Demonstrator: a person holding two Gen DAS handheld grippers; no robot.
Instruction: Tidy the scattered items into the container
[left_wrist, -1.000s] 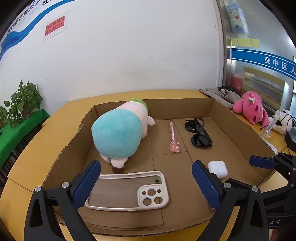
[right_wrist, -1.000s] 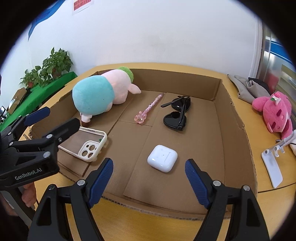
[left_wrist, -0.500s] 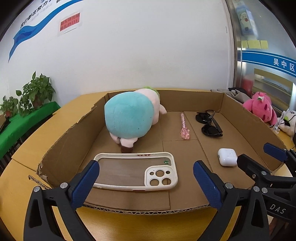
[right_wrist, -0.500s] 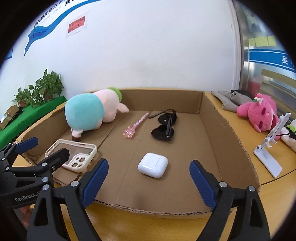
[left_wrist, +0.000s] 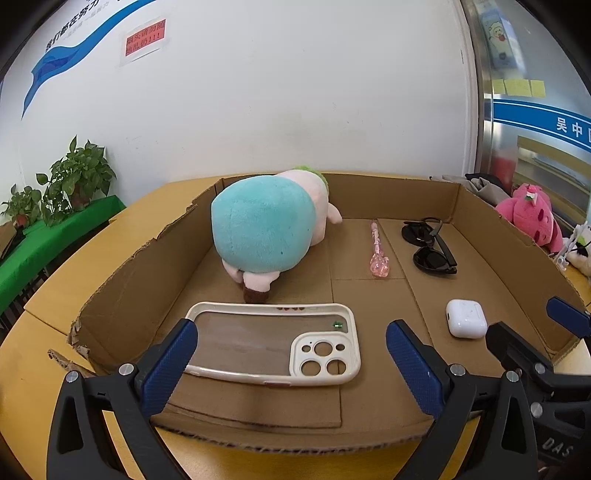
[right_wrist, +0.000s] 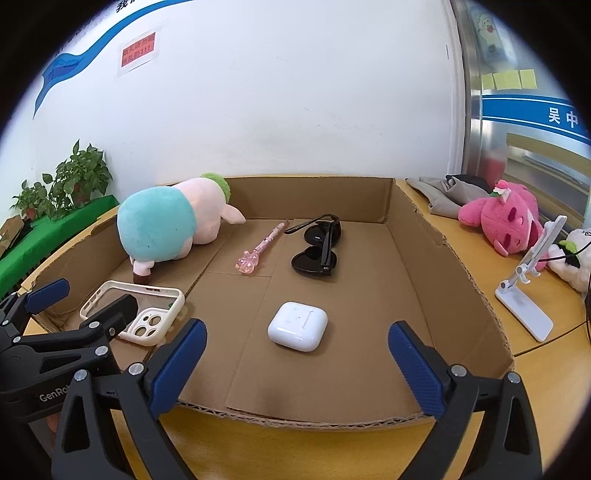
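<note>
We see a shallow cardboard box (right_wrist: 417, 236) on the yellow table (right_wrist: 546, 373), inside it a teal-and-pink plush toy (right_wrist: 162, 230), black sunglasses (right_wrist: 319, 247), clear phone case (left_wrist: 273, 341), white earbud case (right_wrist: 297, 325), pink wand pen (right_wrist: 258, 249), our left gripper (left_wrist: 290, 363) spread wide over the phone case, gripping nothing, our right gripper (right_wrist: 297, 363) with jaws just opening, empty, before the earbud case.

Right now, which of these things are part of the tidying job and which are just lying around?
Job: cardboard box, teal plush, phone case, pink wand, sunglasses, earbud case.

Lying about: pink plush, phone stand, grey cloth, potted plants.
</note>
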